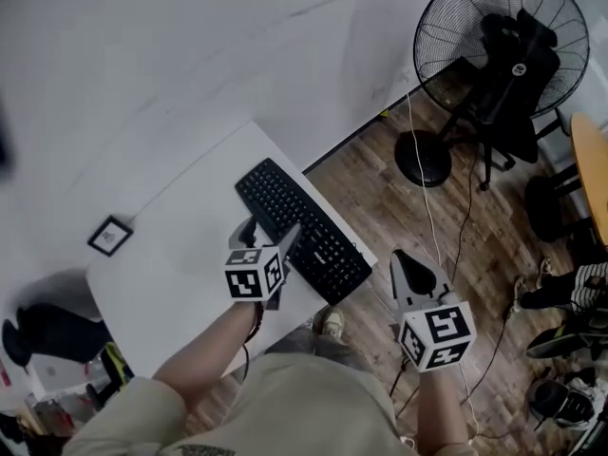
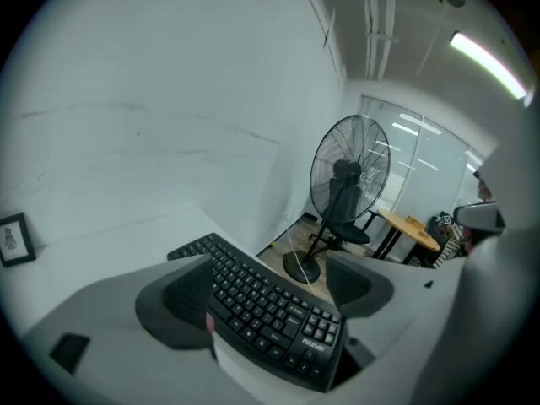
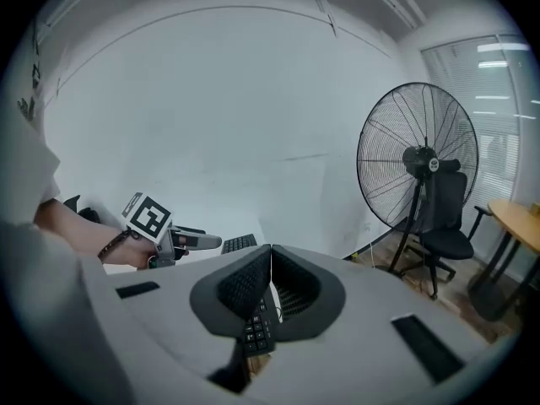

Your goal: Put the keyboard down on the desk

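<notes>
The black keyboard (image 1: 302,231) lies flat on the white desk (image 1: 180,264), along its right edge, with its number-pad end near the desk's front corner. My left gripper (image 1: 269,233) hovers at the keyboard's left long side. In the left gripper view its jaws stand wide apart, open (image 2: 270,289), with the keyboard (image 2: 261,306) between and beyond them and neither pad pressing on it. My right gripper (image 1: 410,262) hangs off the desk, over the wooden floor, right of the keyboard. Its pads meet, shut on nothing (image 3: 270,283); the keyboard (image 3: 256,334) shows below them.
A small framed picture (image 1: 110,237) stands at the desk's back left. On the floor to the right are a large pedestal fan (image 1: 499,41), a black chair (image 1: 513,84), a white cable (image 1: 432,217) and shoes (image 1: 560,402). A wooden table's edge (image 1: 591,164) shows at far right.
</notes>
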`<state>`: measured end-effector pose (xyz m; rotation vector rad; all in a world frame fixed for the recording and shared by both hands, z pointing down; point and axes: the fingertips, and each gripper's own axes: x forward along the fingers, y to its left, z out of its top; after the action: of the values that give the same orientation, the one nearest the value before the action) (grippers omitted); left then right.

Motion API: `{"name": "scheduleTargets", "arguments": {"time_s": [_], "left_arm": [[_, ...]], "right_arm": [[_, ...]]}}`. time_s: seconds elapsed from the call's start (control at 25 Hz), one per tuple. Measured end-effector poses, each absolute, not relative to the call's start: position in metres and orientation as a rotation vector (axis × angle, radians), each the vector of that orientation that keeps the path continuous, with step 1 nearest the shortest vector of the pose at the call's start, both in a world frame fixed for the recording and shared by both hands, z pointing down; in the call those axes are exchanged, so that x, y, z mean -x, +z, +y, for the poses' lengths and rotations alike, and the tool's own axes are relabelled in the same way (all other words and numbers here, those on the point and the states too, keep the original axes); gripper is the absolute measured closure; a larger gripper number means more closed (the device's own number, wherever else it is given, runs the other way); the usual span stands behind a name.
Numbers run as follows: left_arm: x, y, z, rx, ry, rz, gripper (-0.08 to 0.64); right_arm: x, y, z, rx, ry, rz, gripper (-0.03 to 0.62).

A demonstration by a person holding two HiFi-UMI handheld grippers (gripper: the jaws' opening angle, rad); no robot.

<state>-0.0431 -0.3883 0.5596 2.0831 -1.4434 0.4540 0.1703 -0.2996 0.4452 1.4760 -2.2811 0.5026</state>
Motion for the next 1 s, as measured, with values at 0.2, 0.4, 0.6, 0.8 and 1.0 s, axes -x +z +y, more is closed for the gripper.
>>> {"name": "scheduleTargets", "arguments": {"time_s": [0.2, 0.4, 0.6, 0.8, 1.0], "left_arm": [[0.032, 0.489, -0.385, -2.237, 0.344, -1.408, 0.178], [0.026, 0.428, -0.381, -2.391, 0.26, -1.403, 0.319], [0.022, 0.373, -0.373, -2.533, 0.194, -1.404, 0.416], [0.017, 0.322, -0.353, -2.729, 0.15, -1.412, 0.508], [0.013, 0.291, -0.329, -2.831, 0.117, -1.383, 0.523]], "right_arm": [[-0.172, 0.395, -0.305, -1.537, 0.451, -2.367, 0.566], [-0.171, 0.341, -0.309, -1.59, 0.371, -2.465, 0.566], [-0.166, 0.302, -0.301, -1.625, 0.239, -2.497, 0.566], [-0.159, 0.268, -0.283, -1.655, 0.091, -2.498, 0.566], [-0.157, 0.249, -0.264, -1.686, 0.055, -2.54, 0.566]]}}
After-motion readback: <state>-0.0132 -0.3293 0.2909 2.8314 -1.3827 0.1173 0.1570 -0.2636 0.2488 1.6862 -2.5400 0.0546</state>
